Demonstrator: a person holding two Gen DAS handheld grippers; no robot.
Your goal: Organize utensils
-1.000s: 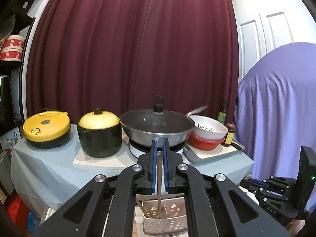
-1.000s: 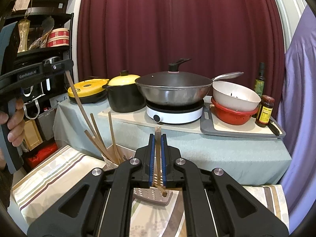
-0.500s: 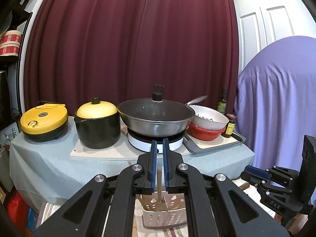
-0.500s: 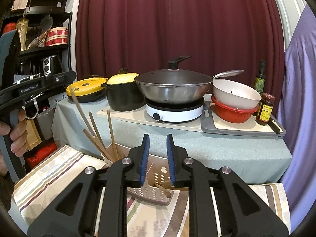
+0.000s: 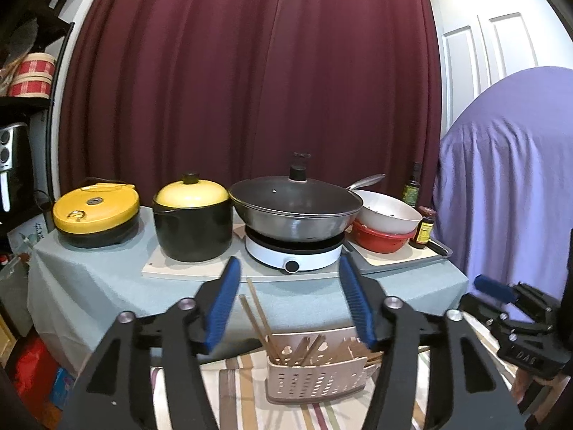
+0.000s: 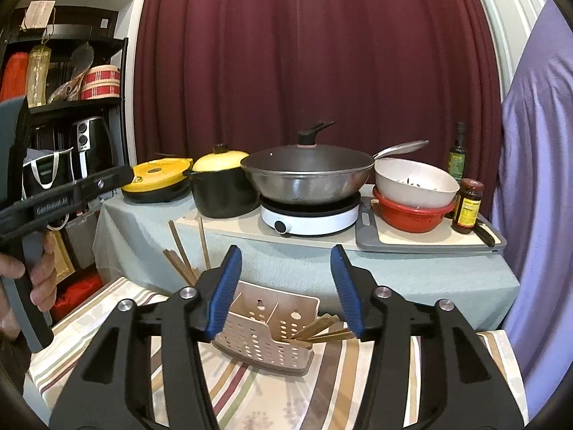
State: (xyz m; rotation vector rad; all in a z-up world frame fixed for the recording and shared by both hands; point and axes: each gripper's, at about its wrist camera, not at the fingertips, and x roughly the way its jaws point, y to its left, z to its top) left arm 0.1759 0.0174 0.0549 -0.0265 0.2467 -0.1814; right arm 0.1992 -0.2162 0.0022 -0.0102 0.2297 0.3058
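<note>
Below both gaping claws (image 5: 290, 302) (image 6: 284, 290), utensil caddy (image 6: 265, 337), chopsticks (image 5: 256, 308) inside

Lidded wok (image 5: 295, 208) on white hotplate (image 5: 293, 251)

The left gripper (image 6: 64, 197) shows far to the left of the right gripper's fingers (image 6: 225, 288). White letters on its black side look like "GenRobot.AI", but they are blurry. In the left view, the right gripper (image 5: 519, 326) sits far to the right of the fingers, with "DAS" on its black body. The bottle labels are too small to read.
</note>
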